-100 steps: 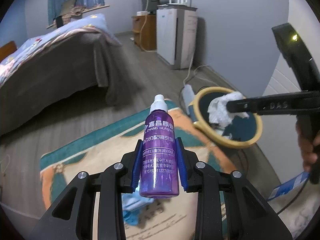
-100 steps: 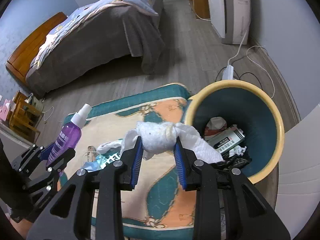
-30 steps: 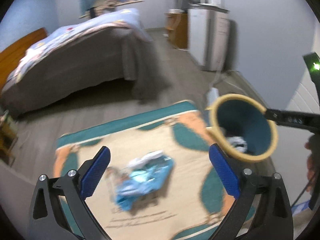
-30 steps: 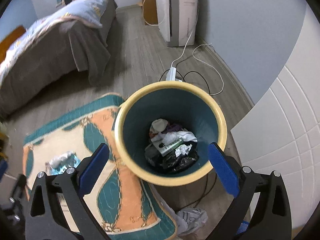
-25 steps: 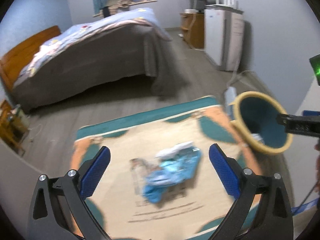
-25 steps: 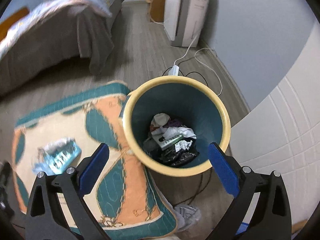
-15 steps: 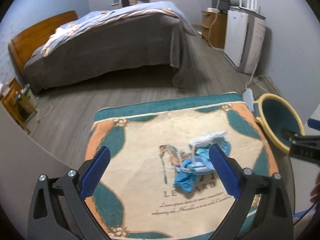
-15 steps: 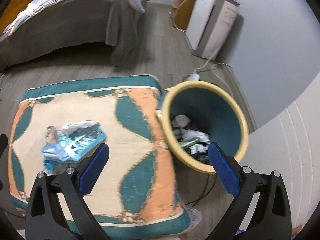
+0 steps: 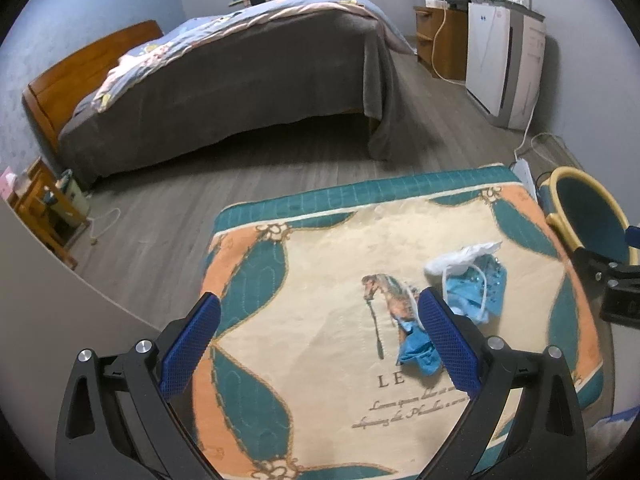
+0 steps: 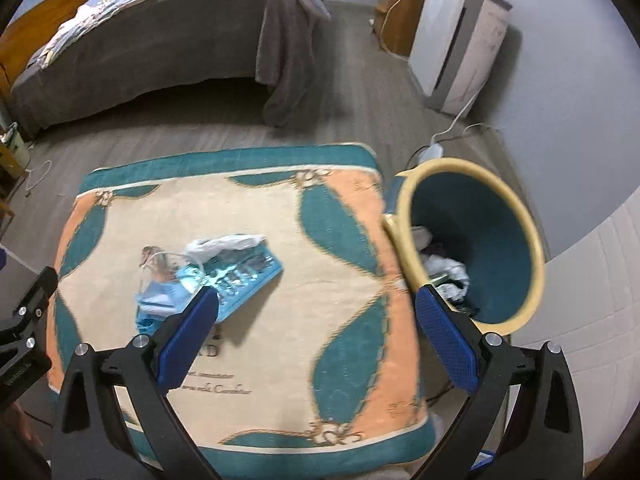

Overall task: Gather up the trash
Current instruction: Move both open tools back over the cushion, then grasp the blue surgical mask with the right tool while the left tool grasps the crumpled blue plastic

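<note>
A heap of blue wrappers and clear plastic (image 9: pixel 464 296) (image 10: pixel 216 276) lies on the patterned rug (image 9: pixel 312 320) (image 10: pixel 280 288). A yellow-rimmed teal bin (image 9: pixel 588 216) (image 10: pixel 480 240) stands just off the rug's right edge, holding tissue, a box and dark scraps. My left gripper (image 9: pixel 318 342) hangs open above the rug, the heap near its right finger. Over the rug's right part, between heap and bin, my right gripper (image 10: pixel 316 340) is open too. Neither holds anything.
A bed with a grey cover (image 9: pixel 240 80) fills the back left. A white appliance (image 9: pixel 504 64) and a wooden cabinet (image 9: pixel 440 40) stand by the far wall. A power strip and cables (image 10: pixel 436 148) lie behind the bin. A small wooden stand (image 9: pixel 44 208) is at far left.
3.3 s ago the left held a purple spray bottle and the right a tissue wad; both now open and empty. Since 1 s ago both swung left, from bin toward the rug's heap.
</note>
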